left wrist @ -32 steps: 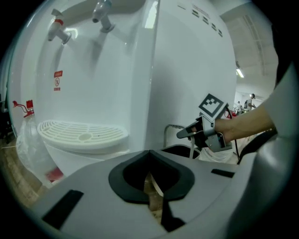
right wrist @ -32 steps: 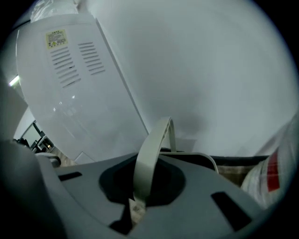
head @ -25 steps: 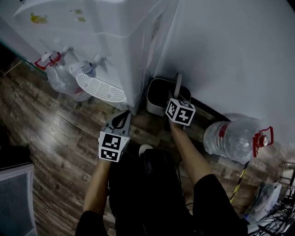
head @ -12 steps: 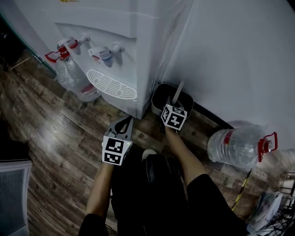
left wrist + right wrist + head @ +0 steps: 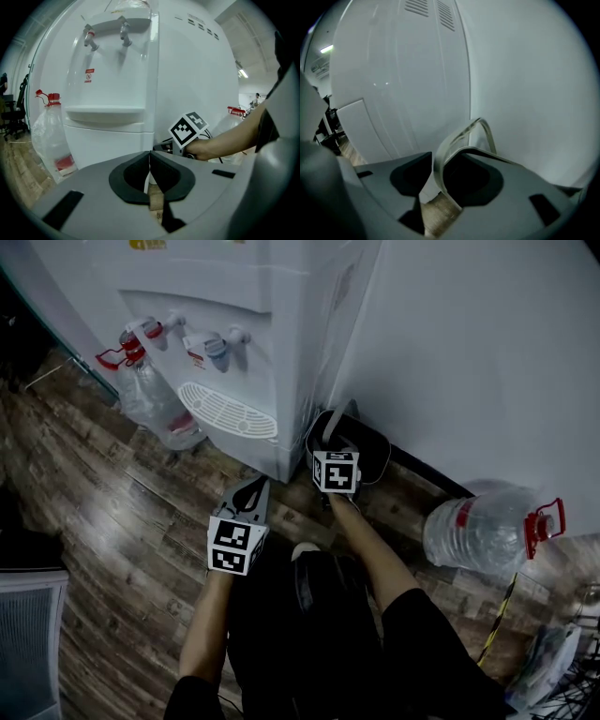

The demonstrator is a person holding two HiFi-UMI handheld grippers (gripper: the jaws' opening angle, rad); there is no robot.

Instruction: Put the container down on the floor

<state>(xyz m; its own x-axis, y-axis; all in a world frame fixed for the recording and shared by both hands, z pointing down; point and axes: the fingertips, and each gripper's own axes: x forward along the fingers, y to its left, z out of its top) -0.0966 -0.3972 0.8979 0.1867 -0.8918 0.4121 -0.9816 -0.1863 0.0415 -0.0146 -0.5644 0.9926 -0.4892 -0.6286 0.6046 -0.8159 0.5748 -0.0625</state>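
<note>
As the container [image 5: 371, 444] sits on the floor [image 5: 112, 493], the right gripper [image 5: 433, 190] has just been opening around its handle [image 5: 438, 163]. The left gripper [image 5: 150, 182] is pressed together.

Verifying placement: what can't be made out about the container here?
Container body: right gripper view shows only its handle, between the right gripper and its just-opened jaws.
Base touching floor: head view, that gripper covers the near side.
Its inside: head view, too dark.

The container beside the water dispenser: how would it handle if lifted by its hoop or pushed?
Probably light: the container looks small and thin-rimmed. Its thin hoop handle seems hinged, so lifted it may swing. Squat, it would likely slide on the wooden floor if pushed, not tip.
</note>
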